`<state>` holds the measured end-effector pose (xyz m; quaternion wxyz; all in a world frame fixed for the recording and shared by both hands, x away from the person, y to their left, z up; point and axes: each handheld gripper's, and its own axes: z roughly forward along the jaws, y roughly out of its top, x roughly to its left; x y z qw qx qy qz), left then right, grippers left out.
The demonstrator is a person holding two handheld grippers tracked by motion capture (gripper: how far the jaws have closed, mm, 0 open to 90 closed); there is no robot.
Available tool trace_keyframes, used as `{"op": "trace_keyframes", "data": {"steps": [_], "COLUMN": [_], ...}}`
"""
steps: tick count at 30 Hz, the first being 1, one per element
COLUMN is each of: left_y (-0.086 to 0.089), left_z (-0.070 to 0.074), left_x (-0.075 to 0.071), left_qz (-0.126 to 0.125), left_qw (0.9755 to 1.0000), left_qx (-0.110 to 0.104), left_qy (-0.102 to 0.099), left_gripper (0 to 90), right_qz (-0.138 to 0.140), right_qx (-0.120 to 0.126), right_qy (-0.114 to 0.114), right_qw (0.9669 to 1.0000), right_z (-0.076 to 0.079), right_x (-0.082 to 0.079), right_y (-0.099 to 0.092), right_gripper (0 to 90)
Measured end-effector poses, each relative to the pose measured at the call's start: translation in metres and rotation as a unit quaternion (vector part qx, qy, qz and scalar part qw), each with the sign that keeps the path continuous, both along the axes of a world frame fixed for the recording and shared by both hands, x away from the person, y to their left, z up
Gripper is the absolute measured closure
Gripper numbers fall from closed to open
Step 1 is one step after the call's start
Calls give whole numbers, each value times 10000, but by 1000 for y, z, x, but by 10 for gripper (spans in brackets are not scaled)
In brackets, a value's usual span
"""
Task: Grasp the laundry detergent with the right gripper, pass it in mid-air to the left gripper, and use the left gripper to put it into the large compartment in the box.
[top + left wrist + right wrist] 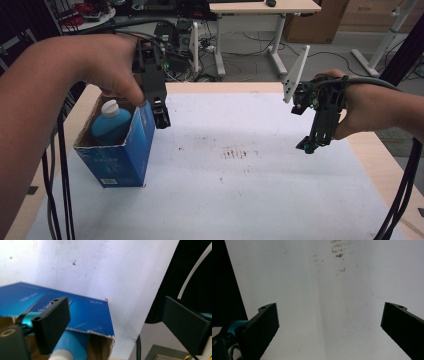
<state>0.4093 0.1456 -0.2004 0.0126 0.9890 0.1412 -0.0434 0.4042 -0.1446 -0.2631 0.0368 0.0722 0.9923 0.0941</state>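
white table cover (260, 190), desk (265, 7), cardboard box (312, 22)

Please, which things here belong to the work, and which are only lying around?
Belong to the work:
- blue box
- blue bottle standing inside it
- left hand-held gripper, open beside the box

Only lying around:
- desk
- cardboard carton

One box (120, 150), just under left tongs (161, 120). One bottle (111, 122) inside it. Two tongs; right tongs (306, 146) well apart.
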Motion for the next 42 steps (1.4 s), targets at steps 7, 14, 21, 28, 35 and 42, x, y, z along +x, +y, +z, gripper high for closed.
{"op": "trace_keyframes", "data": {"steps": [7,14,21,28,35,42], "left_y": [-13,-20,-27,-33,-36,-37], "left_z": [-10,-16,-20,-24,-24,-25], "left_x": [3,3,1,0,1,2], "left_qz": [-333,-516,-594,-643,-681,-718], "left_qw": [9994,9987,9982,9979,9977,9974], "left_qx": [-1,45,23,19,17,47], "left_qy": [-1,15,-13,1,31,31], "left_gripper": [33,17,17,17,17,17], "right_qz": [102,94,130,194,207,182], "right_qx": [-324,-461,-494,-527,-516,-553], "right_qy": [152,252,279,294,334,352], "right_qw": [9993,9986,9983,9980,9979,9977], "right_z": [-12,-20,-24,-27,-27,-28], "right_x": [8,17,21,21,21,21], "right_y": [0,-2,-2,1,1,-1], "right_gripper": [6,6,6,6,6,7]}}
